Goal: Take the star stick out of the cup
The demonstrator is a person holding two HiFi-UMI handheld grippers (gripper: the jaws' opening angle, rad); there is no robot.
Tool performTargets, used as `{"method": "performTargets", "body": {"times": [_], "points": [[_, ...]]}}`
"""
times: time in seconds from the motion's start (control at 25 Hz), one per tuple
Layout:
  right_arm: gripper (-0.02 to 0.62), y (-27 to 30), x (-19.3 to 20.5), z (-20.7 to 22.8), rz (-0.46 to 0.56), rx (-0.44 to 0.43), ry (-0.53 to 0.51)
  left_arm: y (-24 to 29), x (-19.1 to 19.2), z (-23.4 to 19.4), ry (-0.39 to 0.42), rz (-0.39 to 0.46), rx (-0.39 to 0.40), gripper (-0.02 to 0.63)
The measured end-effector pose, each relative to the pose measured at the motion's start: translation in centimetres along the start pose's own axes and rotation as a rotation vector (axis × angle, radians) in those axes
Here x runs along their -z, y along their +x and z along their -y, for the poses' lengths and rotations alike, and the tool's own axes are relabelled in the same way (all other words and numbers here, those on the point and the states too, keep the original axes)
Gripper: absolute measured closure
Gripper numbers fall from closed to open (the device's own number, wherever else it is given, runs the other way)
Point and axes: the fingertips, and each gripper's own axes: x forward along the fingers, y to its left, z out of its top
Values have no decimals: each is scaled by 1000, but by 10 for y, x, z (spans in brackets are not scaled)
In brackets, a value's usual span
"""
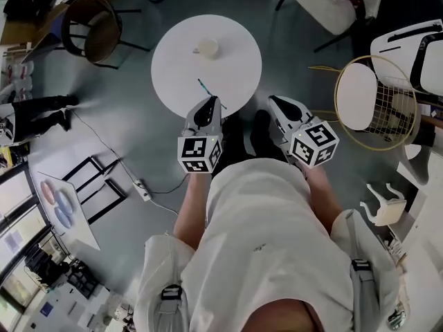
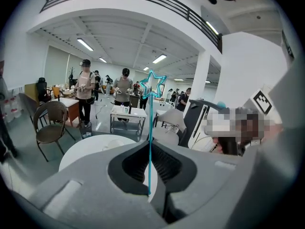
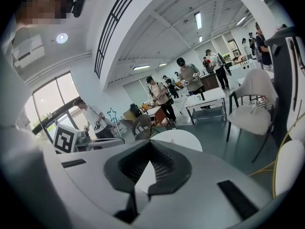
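Left tool (image 2: pixel 150 147): its jaws are clamping the thin shaft of the star stick (image 2: pixel 150 128), pinching it close to the bottom end.
Right tool (image 3: pixel 150 143): its jaws are meeting at the tips and carrying nothing; only the white surface (image 1: pixel 235 40) is showing through the gap behind the tips.
Star stick: it is riding out of the cup (image 1: pixel 207 47), held over the near edge of the surface, with the star head pointing up and away from the left tool.
Cup: it is sitting alone a little past the centre of the surface, toward the far edge, well apart from both tools.
Task progress: judging by this layout, the removal is looking done, and only putting the stick somewhere is remaining.
Risk, pivoting: the grip is sitting low on a long, thin shaft, so a quick swing is likely to be rocking the stick between the pads until it tips over.
Risk, slipping: the shaft is looking smooth and narrow, so any easing of the squeeze is likely to be letting it drop onto the surface or the floor.
Risk, knocking: sweeping the star head back across the surface could be tipping the light cup.
Count: 1 star stick, 1 cup, 1 round surface, 2 tools.
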Motion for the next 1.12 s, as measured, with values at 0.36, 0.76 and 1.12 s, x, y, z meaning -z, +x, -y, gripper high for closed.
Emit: {"method": "performTargets", "body": {"times": [0.36, 0.76, 1.12], "points": [[588, 1, 16, 19, -43, -17, -25, -23, 27, -1, -49, 9, -87, 584], [588, 2, 8, -34, -5, -33, -85, -66, 30, -22, -56, 50, -85, 584], [588, -8, 43, -91, -21, -8, -105, -114, 52, -38, -74, 64, -52, 584]]}}
